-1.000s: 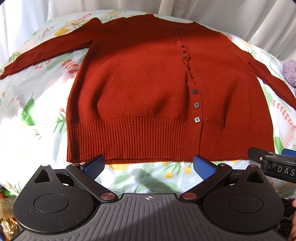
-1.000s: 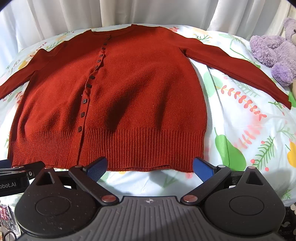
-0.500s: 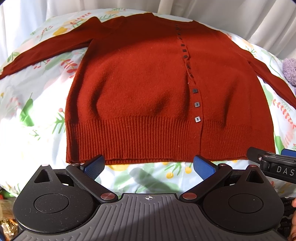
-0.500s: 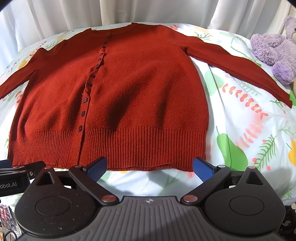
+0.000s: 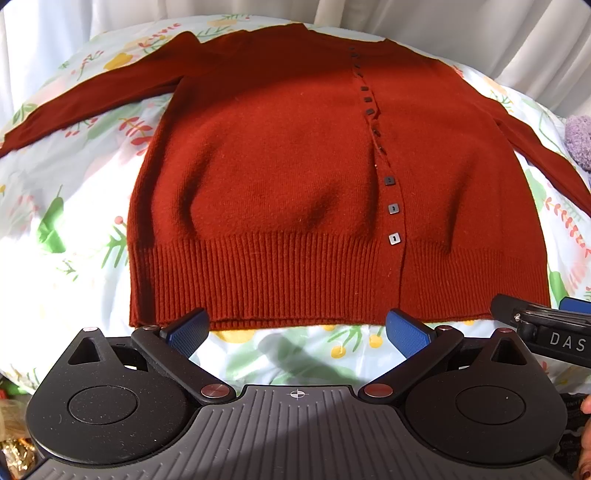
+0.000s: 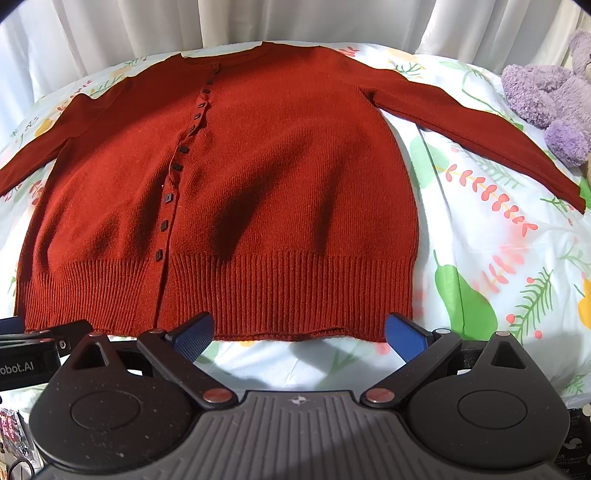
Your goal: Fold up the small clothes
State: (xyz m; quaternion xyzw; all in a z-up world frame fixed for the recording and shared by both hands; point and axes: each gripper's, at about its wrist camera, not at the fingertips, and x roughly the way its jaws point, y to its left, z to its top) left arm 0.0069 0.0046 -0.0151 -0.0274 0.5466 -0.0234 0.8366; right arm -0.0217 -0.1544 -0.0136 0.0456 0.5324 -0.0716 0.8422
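My cardigan (image 5: 295, 177) lies flat and buttoned, sleeves spread out, on a white sheet (image 6: 491, 258) printed with leaves, pears and berries. White curtains (image 6: 295, 22) hang close behind the far edge. A purple plush toy (image 6: 550, 99) sits at the far right, near one cuff. Both my left tongs (image 5: 297, 330) and right tongs (image 6: 299, 334) are spread wide and hold nothing, just short of the ribbed hem.

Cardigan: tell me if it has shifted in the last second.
No. The cardigan keeps its hem corner just as close to the green pear print as before.
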